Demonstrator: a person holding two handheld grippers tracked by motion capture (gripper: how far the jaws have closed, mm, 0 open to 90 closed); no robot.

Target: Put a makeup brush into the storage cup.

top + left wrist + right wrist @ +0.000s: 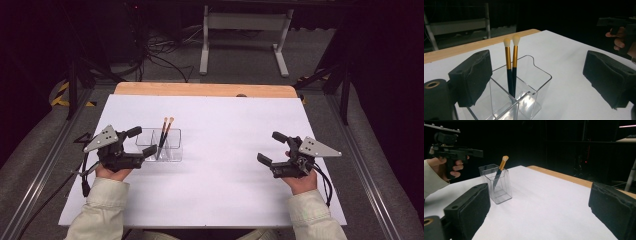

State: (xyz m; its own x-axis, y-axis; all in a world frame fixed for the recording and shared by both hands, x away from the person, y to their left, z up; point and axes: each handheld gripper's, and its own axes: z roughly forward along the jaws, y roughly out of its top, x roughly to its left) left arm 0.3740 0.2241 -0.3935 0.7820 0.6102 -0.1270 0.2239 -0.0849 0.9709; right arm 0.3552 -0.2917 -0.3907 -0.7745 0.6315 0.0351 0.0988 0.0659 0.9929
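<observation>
White table (240, 190), grey metal stand (245, 22)

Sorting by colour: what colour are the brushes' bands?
Gold, on both brushes, between pale tips and dark handles; clearest in the left gripper view.

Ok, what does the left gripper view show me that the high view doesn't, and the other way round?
Left gripper view: the divider wall inside the clear holder, up close between wide-open jaws. High view: both pale sleeves and the whole white table, with the holder left of centre. Shared: two gold-banded brushes standing together in one compartment, untouched.
</observation>
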